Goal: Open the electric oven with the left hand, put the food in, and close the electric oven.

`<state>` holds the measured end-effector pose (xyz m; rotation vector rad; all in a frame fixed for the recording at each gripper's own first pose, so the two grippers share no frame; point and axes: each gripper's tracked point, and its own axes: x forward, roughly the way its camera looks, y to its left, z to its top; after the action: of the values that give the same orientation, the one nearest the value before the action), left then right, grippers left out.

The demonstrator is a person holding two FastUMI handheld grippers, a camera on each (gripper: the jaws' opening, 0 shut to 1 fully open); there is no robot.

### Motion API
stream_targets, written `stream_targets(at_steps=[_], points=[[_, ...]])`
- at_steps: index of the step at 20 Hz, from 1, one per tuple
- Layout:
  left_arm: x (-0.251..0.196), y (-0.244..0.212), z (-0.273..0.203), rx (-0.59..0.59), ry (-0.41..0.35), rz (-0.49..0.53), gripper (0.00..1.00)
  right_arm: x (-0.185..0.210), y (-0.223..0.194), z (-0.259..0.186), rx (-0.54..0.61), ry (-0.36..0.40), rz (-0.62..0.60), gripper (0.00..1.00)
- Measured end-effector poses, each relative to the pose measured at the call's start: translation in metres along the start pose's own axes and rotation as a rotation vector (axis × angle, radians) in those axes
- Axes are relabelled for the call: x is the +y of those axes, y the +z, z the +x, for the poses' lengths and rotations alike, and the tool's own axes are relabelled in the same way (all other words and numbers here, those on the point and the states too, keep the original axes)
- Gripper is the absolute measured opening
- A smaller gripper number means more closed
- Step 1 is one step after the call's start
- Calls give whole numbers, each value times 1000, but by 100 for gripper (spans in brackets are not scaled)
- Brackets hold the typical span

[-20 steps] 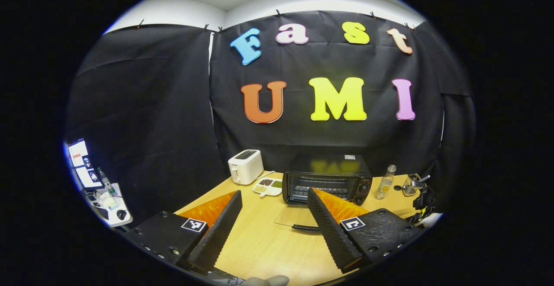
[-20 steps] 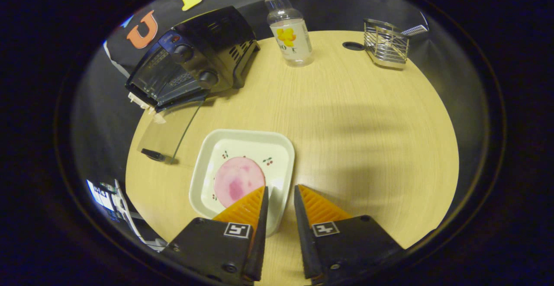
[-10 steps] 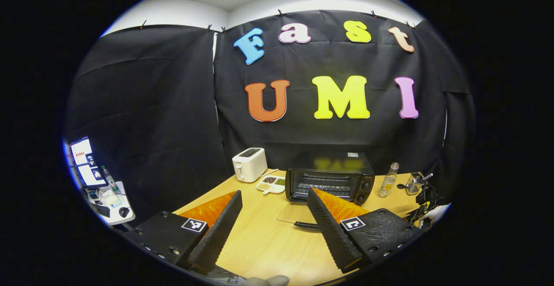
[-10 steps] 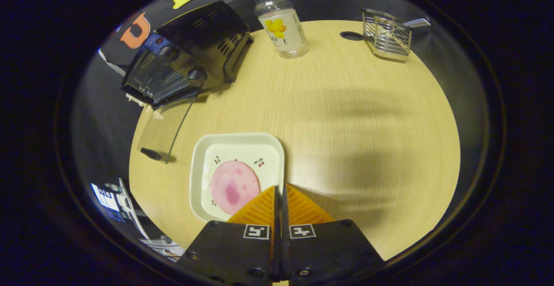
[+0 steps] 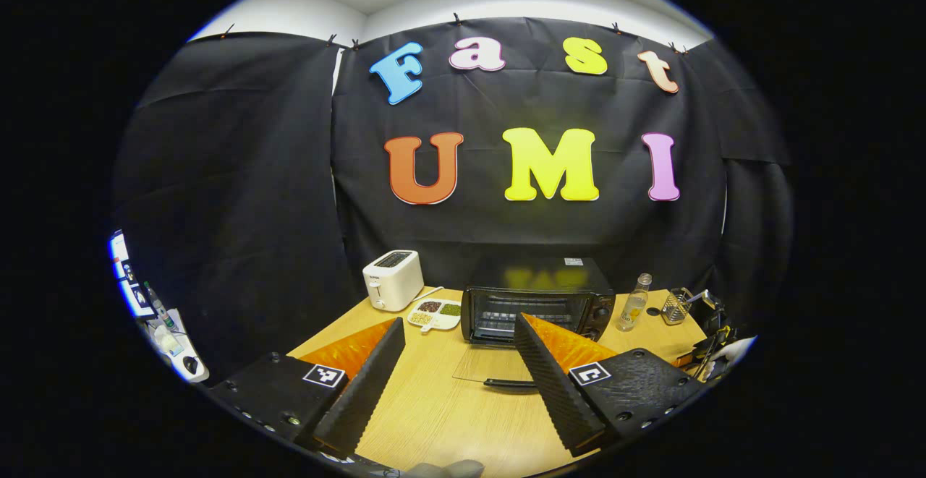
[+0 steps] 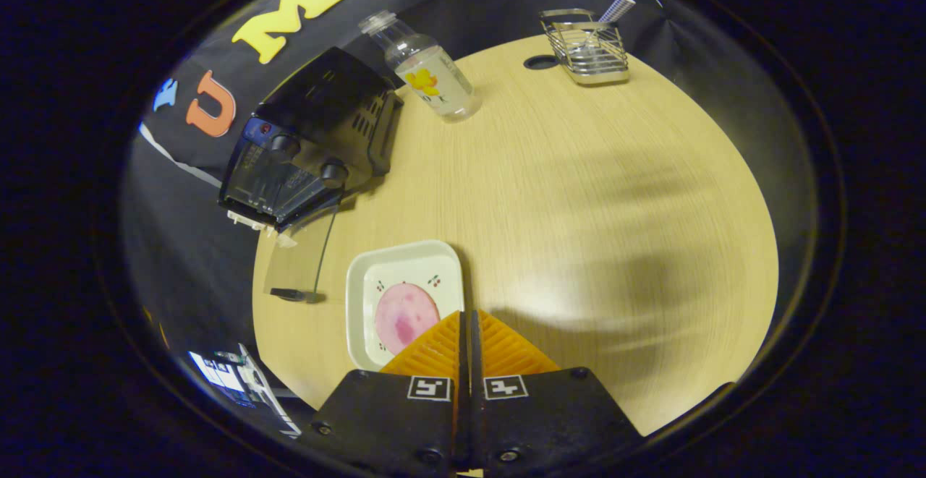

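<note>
One oven (image 5: pixel 537 304) is seen at the table's (image 6: pixel 593 196) far edge, door lowered. One plate (image 6: pixel 402 297) with one food slice (image 6: pixel 405 313) is clamped at its rim by the right gripper (image 6: pixel 466 326). The left gripper (image 5: pixel 457 351) is held level, fingers apart.

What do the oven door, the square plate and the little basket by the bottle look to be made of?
The oven door looks like clear glass: the table's wood grain shows straight through it, and it has a dark handle. The square plate seems glazed ceramic, white and glossy with small printed cherries, though melamine is possible. The basket looks like shiny metal wire, with thin bright bars and open gaps.
</note>
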<state>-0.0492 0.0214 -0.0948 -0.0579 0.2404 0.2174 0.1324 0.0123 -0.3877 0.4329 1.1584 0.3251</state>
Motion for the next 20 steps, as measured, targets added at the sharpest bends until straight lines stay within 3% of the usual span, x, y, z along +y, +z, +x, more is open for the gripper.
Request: stream_targets(at_steps=[2, 3, 4, 11, 13, 14, 15, 18, 20], points=[[4, 0, 3, -1, -17, 10, 97, 6, -2, 2, 8, 11, -7, 5], [5, -2, 5, 1, -23, 13, 97, 4, -1, 1, 7, -11, -15, 28], [5, -3, 6, 4, -28, 12, 97, -1, 1, 6, 6, -51, -22, 34], [22, -16, 15, 31, -21, -18, 97, 3, -1, 24, 85, -145, -43, 31], [29, -17, 18, 34, -17, -29, 96, 1, -2, 27, 99, -174, -47, 12], [31, -18, 19, 33, -14, -31, 97, -3, -1, 26, 91, -194, -45, 16], [34, -19, 22, 34, -13, -32, 96, -3, -5, 28, 88, -188, -36, 0], [38, -23, 28, 44, -13, -30, 97, -2, -2, 25, 89, -161, -33, 4], [39, -24, 31, 49, -16, -33, 96, 0, -3, 25, 83, -104, 2, 0]])
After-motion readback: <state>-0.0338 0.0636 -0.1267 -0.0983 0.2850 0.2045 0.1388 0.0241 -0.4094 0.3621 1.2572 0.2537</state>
